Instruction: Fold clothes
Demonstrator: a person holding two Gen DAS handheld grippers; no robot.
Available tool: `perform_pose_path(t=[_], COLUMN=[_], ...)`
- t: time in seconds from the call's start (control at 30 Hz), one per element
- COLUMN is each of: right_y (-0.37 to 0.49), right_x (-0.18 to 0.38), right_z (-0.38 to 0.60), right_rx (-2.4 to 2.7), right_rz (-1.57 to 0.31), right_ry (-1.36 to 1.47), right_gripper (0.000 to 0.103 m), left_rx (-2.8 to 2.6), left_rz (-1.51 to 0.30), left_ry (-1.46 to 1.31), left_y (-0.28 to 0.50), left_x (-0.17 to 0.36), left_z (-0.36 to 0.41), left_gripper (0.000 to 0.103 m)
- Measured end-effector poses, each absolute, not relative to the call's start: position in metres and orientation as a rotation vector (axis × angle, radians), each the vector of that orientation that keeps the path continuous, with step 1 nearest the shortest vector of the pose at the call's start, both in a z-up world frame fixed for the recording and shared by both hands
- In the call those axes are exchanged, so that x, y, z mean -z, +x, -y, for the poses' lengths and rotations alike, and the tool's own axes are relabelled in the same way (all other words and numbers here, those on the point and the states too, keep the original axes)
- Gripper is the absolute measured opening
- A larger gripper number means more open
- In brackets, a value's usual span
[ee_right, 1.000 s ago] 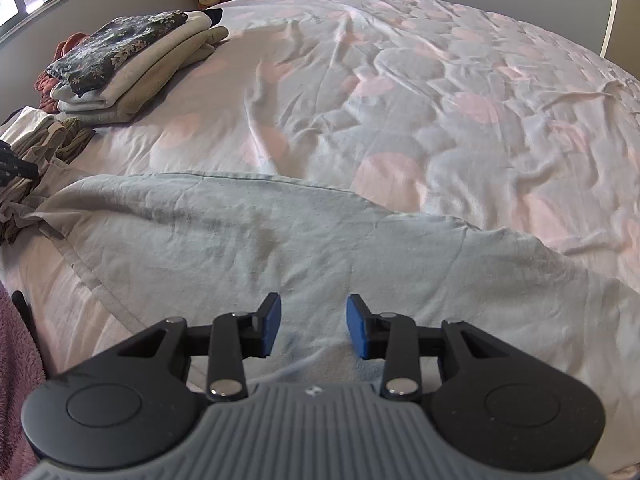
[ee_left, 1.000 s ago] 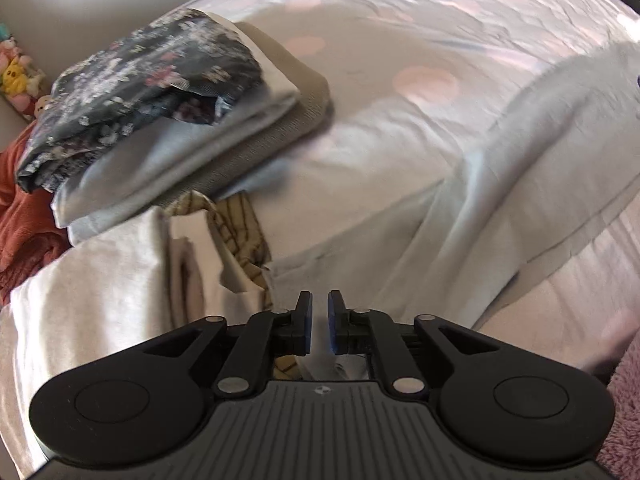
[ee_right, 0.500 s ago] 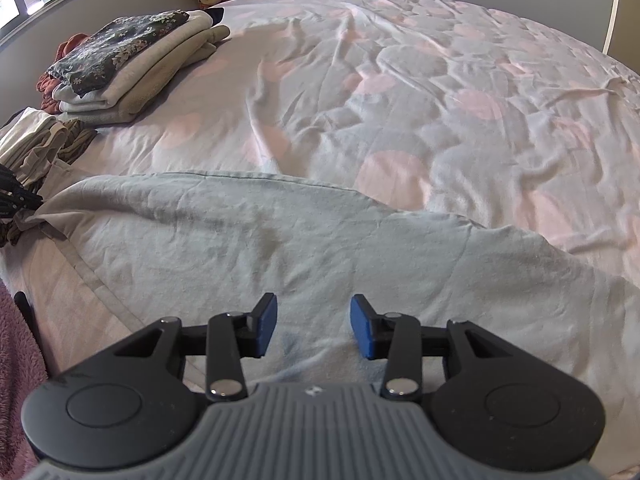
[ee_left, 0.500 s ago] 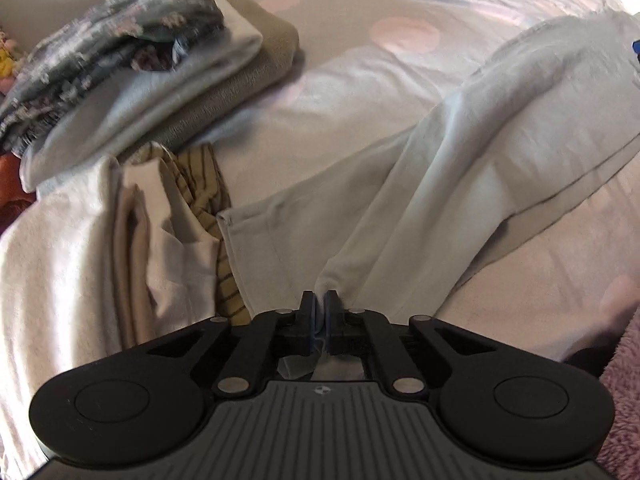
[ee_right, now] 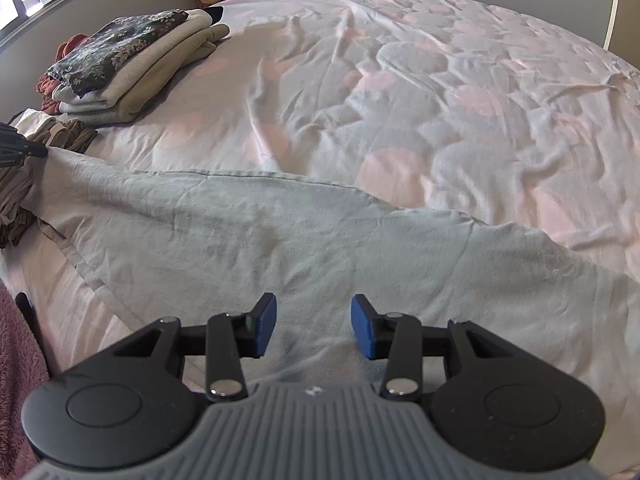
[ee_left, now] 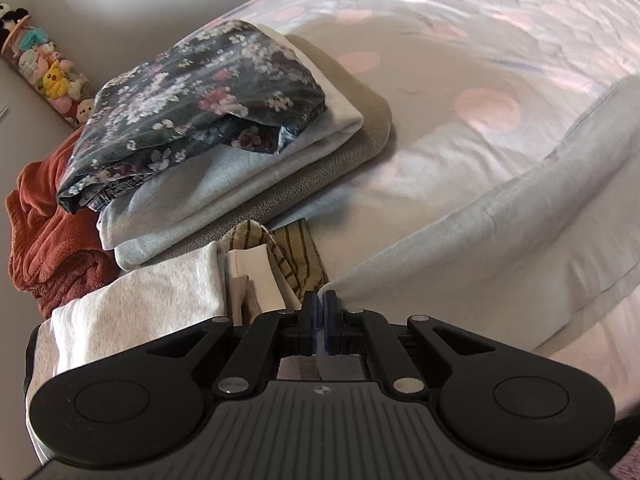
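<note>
A pale grey garment (ee_right: 328, 240) lies spread across the near part of the bed (ee_right: 440, 80), its long hemmed edge running from the left side toward the right over the pink-spotted cover. The left gripper (ee_left: 319, 304) is clenched on one corner of that garment: its two pads are pressed together with the cloth's edge pinched between them, and the fabric (ee_left: 500, 220) rises from the bed toward the pinch in a taut fold (you can see the same corner drawn to a point at the far left of the right wrist view). The right gripper (ee_right: 313, 326) hangs over the garment's near edge with its blue pads well apart; the cloth lies beneath and between them, but the pads do not press on it, so it is released. Behind the left gripper sits a neat stack of folded clothes (ee_left: 224, 152), a dark flowered piece (ee_left: 200, 104) on top of pale and beige ones, resting on the bed near the wall. Just in front of that stack is a looser heap: a cream garment (ee_left: 140, 300) and a striped olive piece (ee_left: 296, 256) touching it. A rust-coloured cloth (ee_left: 44, 232) is bunched beside the stack, against the wall. Small plush toys (ee_left: 44, 72) line a ledge farther back. A pink fuzzy fabric (ee_right: 16, 360) shows at the lower left edge of the right wrist view.
</note>
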State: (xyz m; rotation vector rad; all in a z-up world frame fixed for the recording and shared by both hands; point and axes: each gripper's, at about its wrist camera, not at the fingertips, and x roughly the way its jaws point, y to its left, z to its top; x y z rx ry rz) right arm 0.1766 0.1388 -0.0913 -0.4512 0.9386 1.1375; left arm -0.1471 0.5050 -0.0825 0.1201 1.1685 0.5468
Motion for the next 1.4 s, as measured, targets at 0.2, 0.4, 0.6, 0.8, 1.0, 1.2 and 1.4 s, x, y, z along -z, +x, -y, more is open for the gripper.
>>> perform_pose_path(t=[0.2, 0.4, 0.6, 0.8, 1.0, 1.2, 1.4], right_y=[0.177, 0.159, 0.125, 0.077, 0.045, 0.011, -0.010], right_x=[0.091, 0.082, 0.070, 0.081, 0.103, 0.122, 0.142], right_z=[-0.138, -0.144, -0.155, -0.169, -0.178, -0.174, -0.172], right_rx=[-1.152, -1.254, -1.339, -1.413, -1.406, -1.358, -1.343], right_rz=[-0.941, -0.875, -0.828, -0.756, -0.632, -0.390, -0.223], right_ry=[-0.442, -0.510, -0.587, -0.739, -0.983, -1.228, -1.423], right_gripper=[0.045, 0.044, 0.041, 0.037, 0.024, 0.016, 0.015], left_rx=[-0.600, -0.441, -0.182, 0.043, 0.134, 0.145, 0.157], left_rz=[-1.168, -1.103, -1.113, -1.101, -1.073, -1.066, -1.045], left_ry=[0.176, 0.258, 0.294, 0.400, 0.491, 0.729, 0.801], left_y=[-0.140, -0.129, -0.100, -0.073, -0.054, -0.061, -0.066], left_x=[0.093, 0.066, 0.062, 0.086, 0.122, 0.153, 0.159], left_z=[-0.503, -0.465, -0.408, -0.335, -0.285, -0.255, -0.249], left_gripper=[0.019, 0.020, 0.024, 0.024, 0.024, 0.024, 0.024])
